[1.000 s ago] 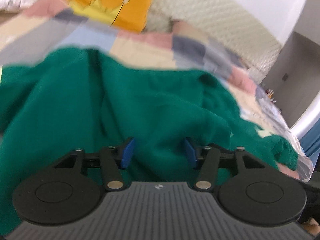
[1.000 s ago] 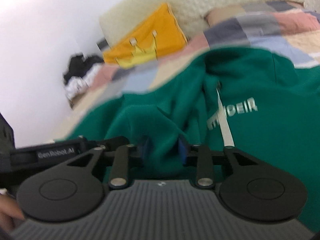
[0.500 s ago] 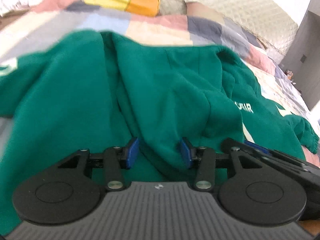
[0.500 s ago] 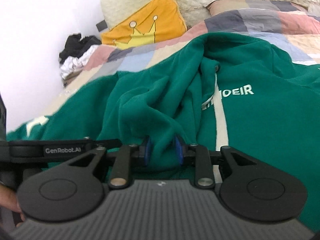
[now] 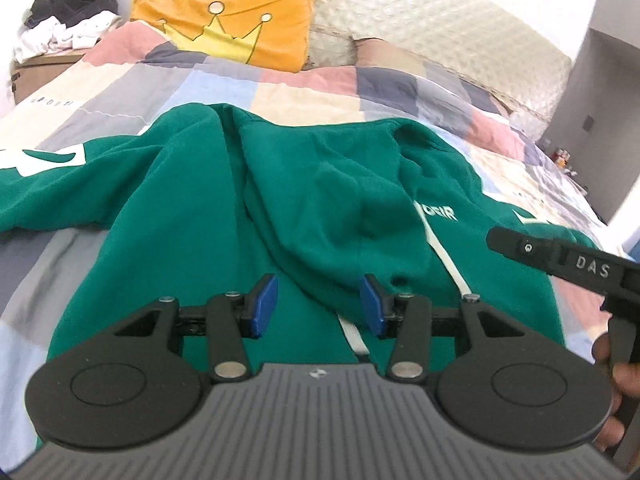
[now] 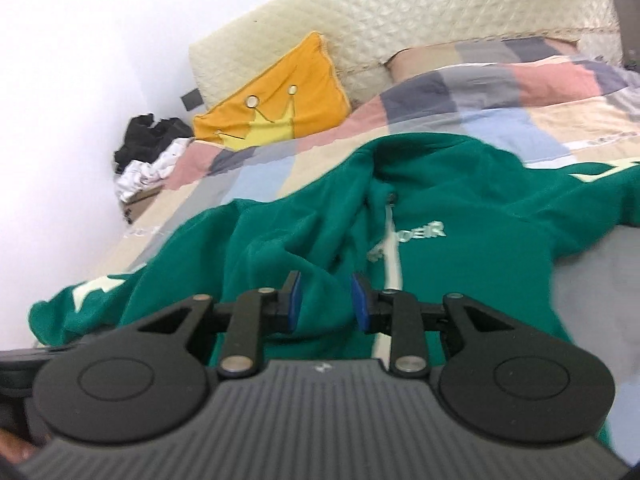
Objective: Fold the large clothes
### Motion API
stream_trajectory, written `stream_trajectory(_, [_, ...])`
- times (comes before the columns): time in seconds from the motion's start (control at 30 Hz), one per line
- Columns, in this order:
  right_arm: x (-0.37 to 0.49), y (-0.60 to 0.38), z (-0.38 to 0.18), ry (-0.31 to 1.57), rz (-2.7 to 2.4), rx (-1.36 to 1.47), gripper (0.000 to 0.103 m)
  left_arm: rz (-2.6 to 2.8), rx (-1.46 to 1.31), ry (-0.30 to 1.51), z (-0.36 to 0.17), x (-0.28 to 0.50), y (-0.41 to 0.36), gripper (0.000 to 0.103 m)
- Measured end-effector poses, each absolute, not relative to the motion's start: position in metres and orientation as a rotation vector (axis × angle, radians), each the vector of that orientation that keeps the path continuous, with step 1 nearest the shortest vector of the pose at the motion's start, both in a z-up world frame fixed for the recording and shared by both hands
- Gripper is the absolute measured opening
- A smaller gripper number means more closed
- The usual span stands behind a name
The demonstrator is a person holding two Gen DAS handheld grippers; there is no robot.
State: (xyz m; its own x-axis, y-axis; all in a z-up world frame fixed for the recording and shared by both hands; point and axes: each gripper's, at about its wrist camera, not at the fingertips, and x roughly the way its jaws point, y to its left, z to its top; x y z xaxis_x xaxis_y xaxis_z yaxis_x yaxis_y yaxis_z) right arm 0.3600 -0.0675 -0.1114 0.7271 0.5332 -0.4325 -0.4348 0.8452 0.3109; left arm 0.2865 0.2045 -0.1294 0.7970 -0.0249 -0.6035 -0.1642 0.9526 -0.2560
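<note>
A large green hoodie [image 5: 192, 208] with white lettering lies spread on a patchwork quilt [image 5: 280, 96]. My left gripper [image 5: 318, 306] is shut on a thick fold of its hood, and the blue pads press both sides of the bunch. A white drawstring [image 5: 444, 256] runs down beside the right pad. In the right wrist view the hoodie [image 6: 460, 200] fills the middle, and my right gripper [image 6: 326, 300] is shut on a narrower fold beside the drawstring [image 6: 394, 256]. The right tool's black body [image 5: 560, 256] shows at the left view's right edge, held by a hand [image 5: 616, 380].
An orange cushion with a yellow crown [image 5: 240, 28] leans on the cream quilted headboard [image 5: 420, 12]. A pile of black and white clothes [image 5: 64, 12] sits at the bed's far left corner by the wall. Both sleeves trail out sideways over the quilt.
Both grippers have drawn back and up with the green folds still between their pads, so more of the bed shows. The right tool has come into the left wrist view.
</note>
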Motion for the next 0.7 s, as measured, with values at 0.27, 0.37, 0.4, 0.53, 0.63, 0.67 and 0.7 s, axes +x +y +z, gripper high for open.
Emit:
stream_trajectory(0.27, [0.333,-0.125,-0.096,0.567,0.429,0.244,0.031,0.018,-0.316,0.587,-0.108,0.232,0.163,0.052])
stream_trajectory(0.37, [0.328,-0.161,-0.095,0.606,0.386,0.376,0.031,-0.017,-0.330,0.581,-0.105,0.210,0.143,0.054])
stream_trajectory(0.4, [0.324,-0.175,-0.097,0.616,0.372,0.422,0.031,-0.032,-0.334,0.579,-0.105,0.203,0.137,0.054])
stream_trajectory(0.53, [0.311,-0.218,-0.108,0.646,0.295,0.516,0.031,-0.068,-0.356,0.589,-0.109,0.182,0.115,0.056])
stream_trajectory(0.63, [0.313,-0.237,-0.114,0.664,0.272,0.592,0.032,-0.122,-0.413,0.619,-0.118,0.176,0.098,0.056])
stream_trajectory(0.67, [0.317,-0.241,-0.116,0.668,0.280,0.617,0.033,-0.141,-0.428,0.628,-0.121,0.175,0.094,0.057])
stream_trajectory(0.7, [0.323,-0.242,-0.116,0.671,0.290,0.629,0.037,-0.164,-0.444,0.639,-0.125,0.176,0.089,0.057])
